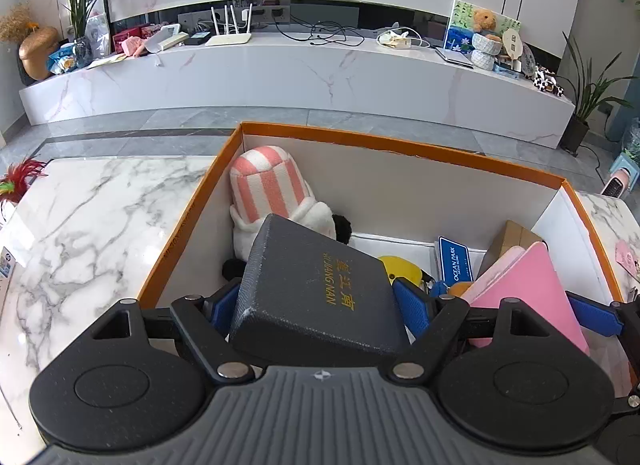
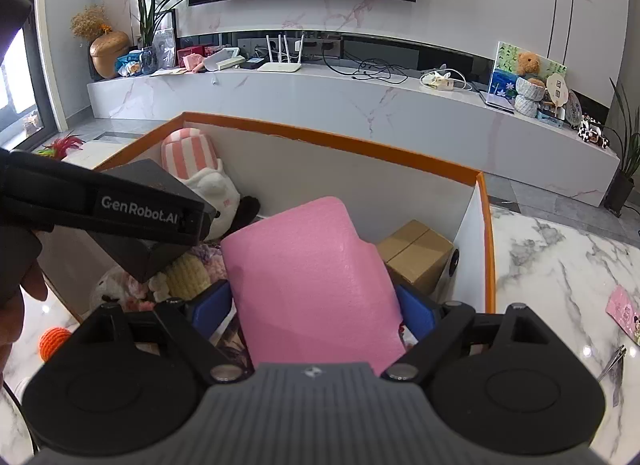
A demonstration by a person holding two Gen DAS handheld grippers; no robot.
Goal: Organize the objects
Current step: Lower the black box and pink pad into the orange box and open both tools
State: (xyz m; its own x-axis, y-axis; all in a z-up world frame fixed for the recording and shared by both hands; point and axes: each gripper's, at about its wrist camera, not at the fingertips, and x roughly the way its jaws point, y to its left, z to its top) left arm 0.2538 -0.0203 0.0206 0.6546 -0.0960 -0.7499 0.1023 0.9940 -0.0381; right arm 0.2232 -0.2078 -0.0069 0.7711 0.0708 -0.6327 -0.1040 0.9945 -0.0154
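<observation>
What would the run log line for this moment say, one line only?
left gripper: shut on dark grey box | right gripper: shut on pink foam sheet | both over orange-rimmed box | inside: striped plush

Both wrist views look steeply down, close over the orange-rimmed box (image 1: pixel 400 145) (shared) — TV wall beyond.

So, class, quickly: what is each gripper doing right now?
Left gripper: closed on the dark grey box.
Right gripper: closed on the pink foam sheet.
</observation>
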